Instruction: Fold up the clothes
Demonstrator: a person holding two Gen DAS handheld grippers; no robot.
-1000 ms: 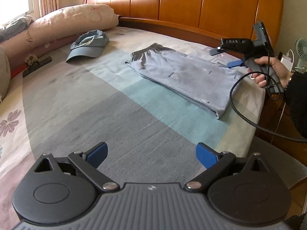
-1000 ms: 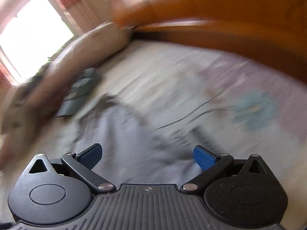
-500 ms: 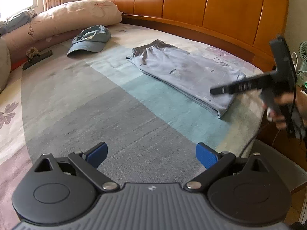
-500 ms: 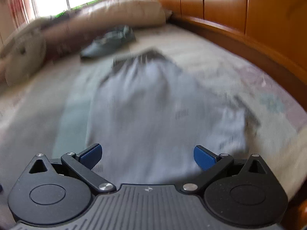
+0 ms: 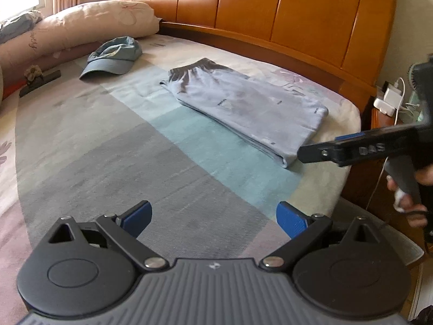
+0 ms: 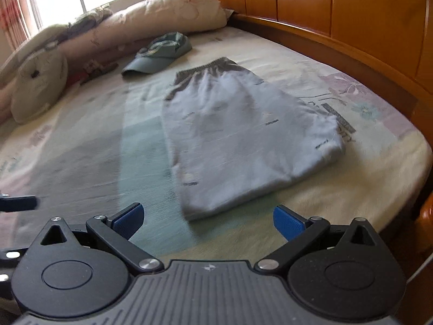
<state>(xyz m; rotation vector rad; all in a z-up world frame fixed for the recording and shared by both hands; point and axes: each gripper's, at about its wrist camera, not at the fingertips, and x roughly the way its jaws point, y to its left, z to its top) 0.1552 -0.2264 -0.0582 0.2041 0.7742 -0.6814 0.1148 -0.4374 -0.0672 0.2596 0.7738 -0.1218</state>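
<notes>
Right now the folded light blue-grey trousers [image 5: 243,108] lie flat on the bed [image 5: 108,149], their dark elastic waistband pointing toward the pillow end and their folded edge near the bed's side rim. They rest partly on the teal stripe of the bedcover, close to the wooden headboard [image 5: 270,8].

Neither tool touches the garment. From the left wrist view, the left gripper [image 5: 213,215] hangs over the grey part of the cover, well apart from the trousers, its jaws spread wide and holding nothing; both blue pads [image 5: 138,214] are bare. From the right wrist view, the right gripper [image 6: 207,218] sits just short of the trousers' near corner, its jaws likewise wide apart and empty. In the left wrist view that same right tool shows from the side as a black bar, its tip near the folded end of the trousers, with a person's hand [image 5: 411,189] wrapped round its grip at the frame's right edge.

Beyond the trousers a blue cap [image 5: 113,57] lies on the cover, apart from them, just beside a long floral pillow [image 5: 81,29]. A dark clip [image 5: 40,80] with a small flower lies near the pillow. The right wrist view is somewhat blurred. A white charger [image 5: 387,100] sits on the nightstand beside the bed.
</notes>
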